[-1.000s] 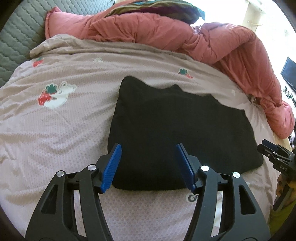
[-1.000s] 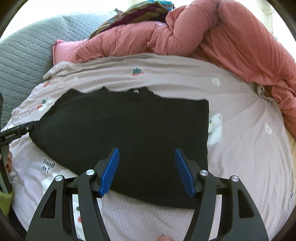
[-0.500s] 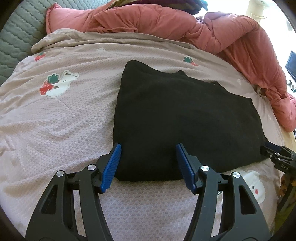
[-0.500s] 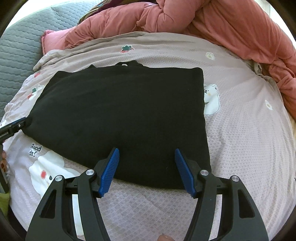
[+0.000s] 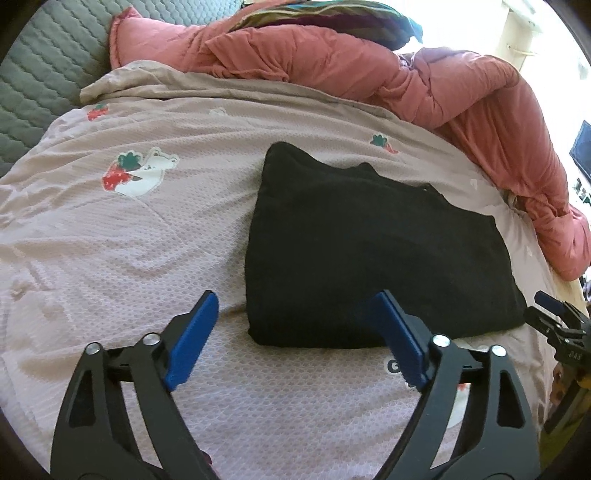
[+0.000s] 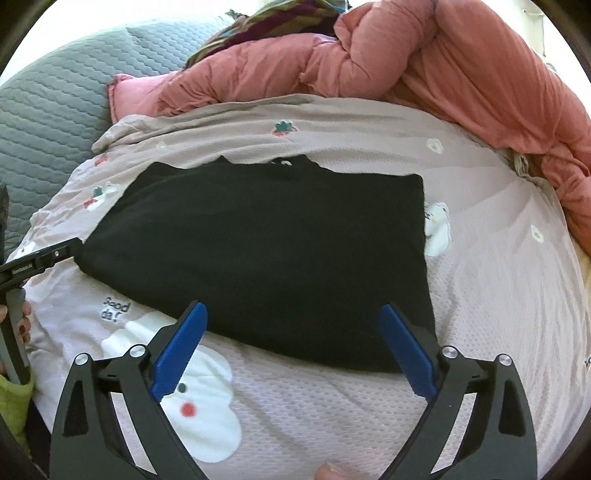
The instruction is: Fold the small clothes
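A black garment [image 5: 369, 251] lies folded into a rough rectangle on the pale pink bedsheet [image 5: 129, 240]; it also shows in the right wrist view [image 6: 266, 251]. My left gripper [image 5: 295, 332] is open and empty, just short of the garment's near left corner. My right gripper [image 6: 293, 343] is open and empty, at the garment's near right edge. The right gripper's tip [image 5: 554, 317] shows at the far right of the left wrist view, and the left gripper's tip [image 6: 40, 258] at the far left of the right wrist view.
A bunched salmon-pink duvet [image 5: 406, 81] runs along the back and right of the bed, with a striped cloth [image 6: 280, 22] on top. A grey quilted headboard [image 6: 48, 122] stands at the left. The sheet has bear and strawberry prints [image 5: 136, 173].
Both grippers have pulled back and lifted slightly from the garment. The left gripper has shifted left, so its fingers now straddle the garment's near left corner. Both stay open.
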A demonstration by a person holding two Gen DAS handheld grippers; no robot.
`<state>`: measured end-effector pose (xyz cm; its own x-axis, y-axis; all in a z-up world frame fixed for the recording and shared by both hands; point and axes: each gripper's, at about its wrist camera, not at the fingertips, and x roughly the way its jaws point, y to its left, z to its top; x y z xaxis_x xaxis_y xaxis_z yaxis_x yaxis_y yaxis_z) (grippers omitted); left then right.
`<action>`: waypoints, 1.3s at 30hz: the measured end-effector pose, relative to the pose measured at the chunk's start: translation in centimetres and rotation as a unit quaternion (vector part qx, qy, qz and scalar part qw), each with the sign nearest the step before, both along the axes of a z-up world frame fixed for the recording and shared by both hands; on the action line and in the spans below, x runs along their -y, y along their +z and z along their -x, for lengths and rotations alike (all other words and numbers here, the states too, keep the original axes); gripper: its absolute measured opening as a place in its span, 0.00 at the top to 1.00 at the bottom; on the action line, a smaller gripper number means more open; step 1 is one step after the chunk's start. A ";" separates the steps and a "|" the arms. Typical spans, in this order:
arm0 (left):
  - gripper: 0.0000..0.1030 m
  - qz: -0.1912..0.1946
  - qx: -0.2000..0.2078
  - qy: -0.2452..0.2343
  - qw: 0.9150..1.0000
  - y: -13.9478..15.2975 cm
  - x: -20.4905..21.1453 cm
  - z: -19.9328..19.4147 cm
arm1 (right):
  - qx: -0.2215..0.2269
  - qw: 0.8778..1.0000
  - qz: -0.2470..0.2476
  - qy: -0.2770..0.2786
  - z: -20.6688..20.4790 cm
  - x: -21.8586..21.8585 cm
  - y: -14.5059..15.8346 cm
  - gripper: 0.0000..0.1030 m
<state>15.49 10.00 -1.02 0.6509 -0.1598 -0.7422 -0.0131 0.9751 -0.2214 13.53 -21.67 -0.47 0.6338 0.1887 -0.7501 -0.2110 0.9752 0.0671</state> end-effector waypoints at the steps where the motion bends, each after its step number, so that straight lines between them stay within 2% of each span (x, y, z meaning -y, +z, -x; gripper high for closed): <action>1: 0.21 0.002 0.001 0.001 1.000 0.1 -0.1 0.0 | 0.002 1.000 0.001 0.002 0.1 -0.2 0.1 0.07; 5: 0.20 0.006 0.006 0.008 1.000 0.5 -0.6 0.2 | 0.009 1.000 0.005 0.017 0.4 -1.2 0.6 0.06; 8: 0.09 0.009 0.011 0.012 1.000 0.9 -1.0 0.3 | 0.009 1.000 0.001 0.026 0.7 -1.9 0.8 0.05; 19: 0.09 0.019 0.023 0.040 0.999 1.6 -3.4 0.4 | 0.020 0.995 0.012 0.094 0.7 -8.0 1.1 0.05; 29: 0.09 0.031 0.017 0.086 0.996 1.3 -7.4 -0.5 | 0.027 0.980 0.065 0.188 0.2 -16.2 -0.5 0.05; 35: 0.09 0.041 0.006 0.106 0.994 1.1 -9.1 -1.6 | 0.033 0.969 0.103 0.224 -0.4 -19.9 -2.0 0.05; 39: 0.09 0.047 0.000 0.111 0.993 1.1 -9.8 -2.8 | 0.021 0.964 0.114 0.237 -1.2 -21.6 -3.1 0.05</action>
<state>18.26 19.77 0.07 0.6773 -0.0812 -0.7312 -0.2248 0.9235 -0.3108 14.77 -0.05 -3.58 0.5477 0.2985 -0.7816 -0.6353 0.7563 -0.1563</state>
